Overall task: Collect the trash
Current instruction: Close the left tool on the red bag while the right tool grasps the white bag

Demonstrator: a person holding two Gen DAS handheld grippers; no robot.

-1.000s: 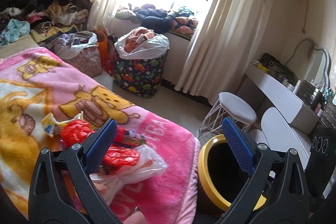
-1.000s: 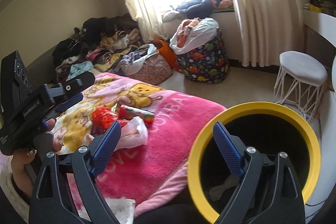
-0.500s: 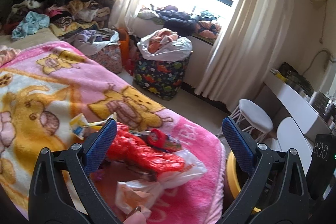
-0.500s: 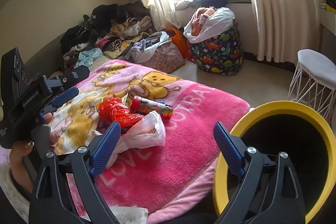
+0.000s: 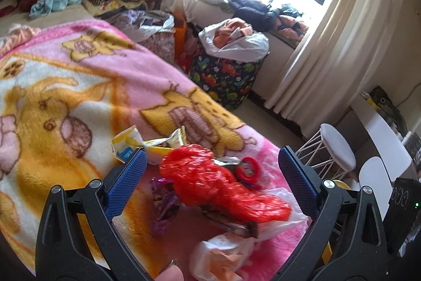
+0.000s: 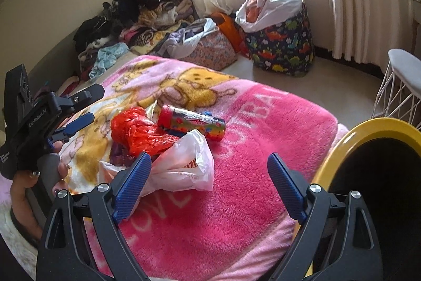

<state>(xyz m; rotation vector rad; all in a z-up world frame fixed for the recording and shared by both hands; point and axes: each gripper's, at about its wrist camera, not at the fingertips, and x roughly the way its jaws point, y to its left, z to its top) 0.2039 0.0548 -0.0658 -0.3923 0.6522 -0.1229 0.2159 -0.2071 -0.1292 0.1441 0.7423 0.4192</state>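
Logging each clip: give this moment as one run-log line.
left gripper: open, over red plastic bag | right gripper: open, empty | trash on pink blanket | yellow-rimmed bin beside bed

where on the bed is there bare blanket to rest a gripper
Free: the pink blanket between the white plastic bag and the yellow bin, and the stretch toward the clothes pile. Crowded: the middle, where the red bag, snack tube and wrappers bunch together.

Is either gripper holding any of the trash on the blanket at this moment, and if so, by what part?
Nothing is held. The left gripper and right gripper are both open and empty; the red plastic bag lies untouched on the blanket.
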